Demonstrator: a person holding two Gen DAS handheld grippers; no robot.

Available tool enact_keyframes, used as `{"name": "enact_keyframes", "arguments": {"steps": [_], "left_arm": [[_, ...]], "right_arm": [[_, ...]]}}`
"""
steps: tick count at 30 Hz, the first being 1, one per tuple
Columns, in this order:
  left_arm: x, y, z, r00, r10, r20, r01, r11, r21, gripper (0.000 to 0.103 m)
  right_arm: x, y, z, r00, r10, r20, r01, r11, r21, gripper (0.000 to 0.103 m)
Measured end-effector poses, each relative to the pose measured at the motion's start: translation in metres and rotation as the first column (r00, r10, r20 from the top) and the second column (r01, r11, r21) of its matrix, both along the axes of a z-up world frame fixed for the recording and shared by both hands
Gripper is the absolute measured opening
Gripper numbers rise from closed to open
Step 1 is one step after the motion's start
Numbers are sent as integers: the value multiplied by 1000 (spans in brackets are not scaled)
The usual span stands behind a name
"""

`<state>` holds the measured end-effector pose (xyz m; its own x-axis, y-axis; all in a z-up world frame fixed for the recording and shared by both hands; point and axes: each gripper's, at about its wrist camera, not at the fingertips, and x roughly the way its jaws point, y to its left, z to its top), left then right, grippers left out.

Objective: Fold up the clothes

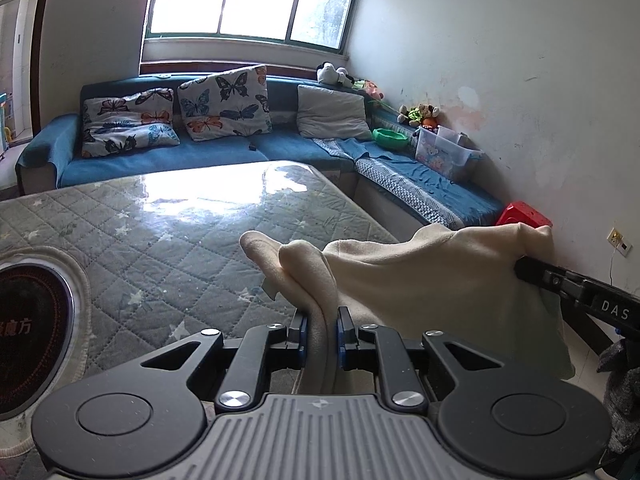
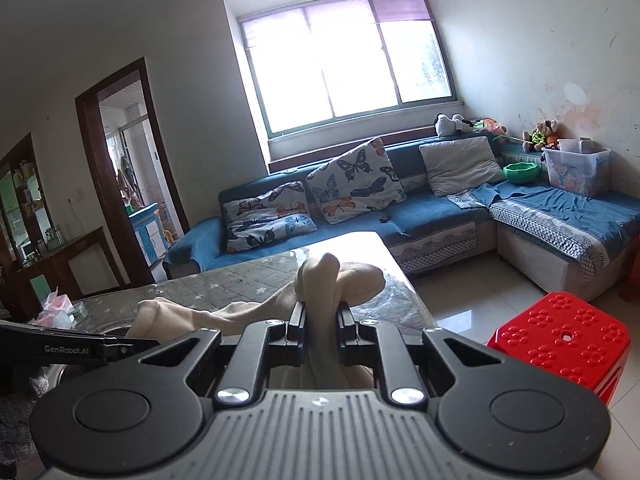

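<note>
A cream-coloured garment (image 1: 420, 276) hangs in the air between both grippers, above the near edge of the table. My left gripper (image 1: 322, 316) is shut on one bunched edge of it, and folds stick out past the fingers. In the right wrist view my right gripper (image 2: 322, 312) is shut on the other bunched edge of the cream garment (image 2: 340, 276). The right gripper (image 1: 524, 268) shows at the right of the left wrist view with cloth draped over its tip. The left gripper (image 2: 140, 346) enters the right wrist view from the left edge, pinching the cloth.
A table under a grey quilted star-print cover (image 1: 180, 232) lies ahead, with a round dark inset (image 1: 32, 316) at its left. Behind stands a blue corner sofa (image 2: 440, 208) with butterfly cushions. A red plastic stool (image 2: 560, 340) sits on the tiled floor at the right.
</note>
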<state>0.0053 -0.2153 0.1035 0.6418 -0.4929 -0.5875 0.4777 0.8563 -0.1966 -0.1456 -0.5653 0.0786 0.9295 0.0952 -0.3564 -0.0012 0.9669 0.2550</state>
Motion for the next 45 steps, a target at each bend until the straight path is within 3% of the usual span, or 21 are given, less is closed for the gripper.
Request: {"name": "enact_keyframes", "arguments": {"steps": [14, 26, 28, 36, 45], "left_arm": [[16, -12, -28, 998, 11, -59, -9, 999, 35, 15], [29, -13, -56, 994, 49, -102, -38, 994, 106, 15], [30, -12, -57, 993, 53, -102, -42, 993, 113, 15], [34, -16, -59, 992, 62, -108, -48, 991, 125, 16], [40, -27, -66, 990, 66, -122, -47, 988, 149, 19]], "right_arm": [[20, -15, -29, 997, -26, -68, 29, 999, 29, 13], [41, -26, -68, 981, -63, -184, 70, 997, 30, 14], [43, -28, -74, 976, -88, -201, 94, 995, 20, 20], [42, -36, -79, 963, -165, -213, 158, 986, -49, 22], [60, -26, -91, 961, -123, -247, 106, 991, -80, 34]]}}
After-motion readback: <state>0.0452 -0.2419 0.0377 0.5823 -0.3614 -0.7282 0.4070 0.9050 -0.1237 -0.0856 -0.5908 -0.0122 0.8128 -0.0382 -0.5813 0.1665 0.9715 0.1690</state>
